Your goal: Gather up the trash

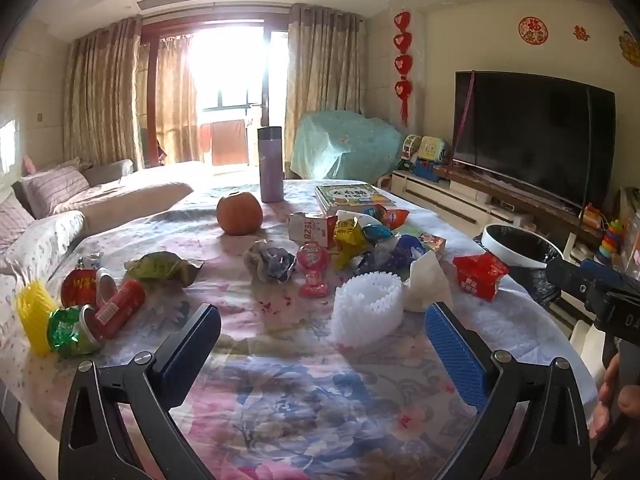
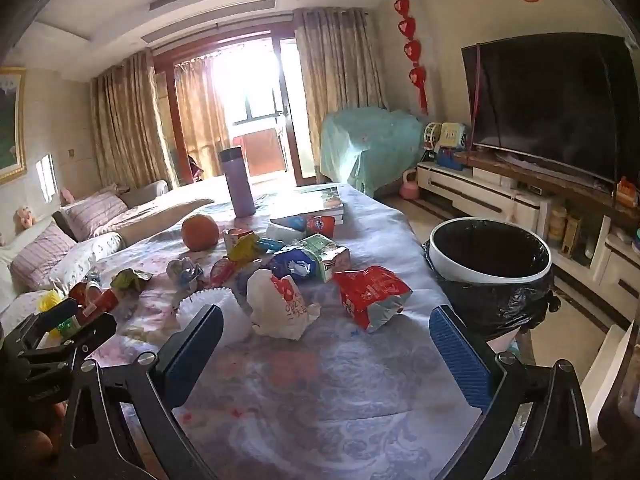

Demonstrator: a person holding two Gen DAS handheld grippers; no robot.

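Note:
Trash lies scattered over a floral tablecloth (image 1: pixel 280 380). In the left wrist view a white foam net (image 1: pixel 366 310) and a crumpled white paper (image 1: pixel 428 284) sit just beyond my open left gripper (image 1: pixel 324 344), which holds nothing. A red wrapper (image 1: pixel 478 274) lies to the right, with red cans (image 1: pixel 116 312) and a yellow net (image 1: pixel 34 312) at the left. In the right wrist view my right gripper (image 2: pixel 326 344) stands open and empty, short of the white paper (image 2: pixel 278 302) and the red wrapper (image 2: pixel 370 294). A white bin with a black liner (image 2: pixel 490 258) stands right of the table.
An orange (image 1: pixel 239 214), a purple flask (image 1: pixel 271 170) and a book (image 1: pixel 352 196) sit at the table's far end. A sofa (image 1: pixel 60 208) runs along the left. A TV (image 1: pixel 532 136) on a low cabinet fills the right wall. A hand (image 1: pixel 612 396) shows at the right edge.

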